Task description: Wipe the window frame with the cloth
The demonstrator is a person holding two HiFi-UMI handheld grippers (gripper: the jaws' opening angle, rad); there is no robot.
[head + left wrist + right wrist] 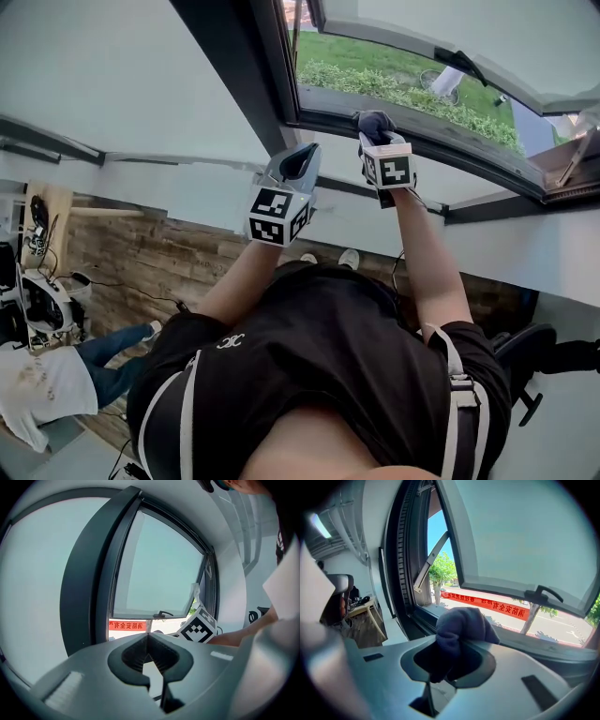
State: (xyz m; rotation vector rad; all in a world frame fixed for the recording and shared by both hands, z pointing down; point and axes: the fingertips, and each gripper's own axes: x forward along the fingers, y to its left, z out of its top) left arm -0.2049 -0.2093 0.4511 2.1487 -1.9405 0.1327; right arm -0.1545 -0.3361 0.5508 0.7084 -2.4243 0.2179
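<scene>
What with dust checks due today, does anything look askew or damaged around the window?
Nothing stands out. The right hand-held gripper is shut on the cloth at the window frame; the left hand-held gripper is shut, empty.

Dark bunched cloth (461, 627), at dark window frame (267, 66)

White wall (112, 75); wood floor (159, 262); sunlit lawn (375, 64) outside.

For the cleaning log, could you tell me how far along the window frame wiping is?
Done: the cloth is clamped in the right gripper. In hand: it is held up at the window frame, contact unclear. Remaining: the wiping itself; no cleaned stretch shows. The left gripper is shut, empty.
</scene>
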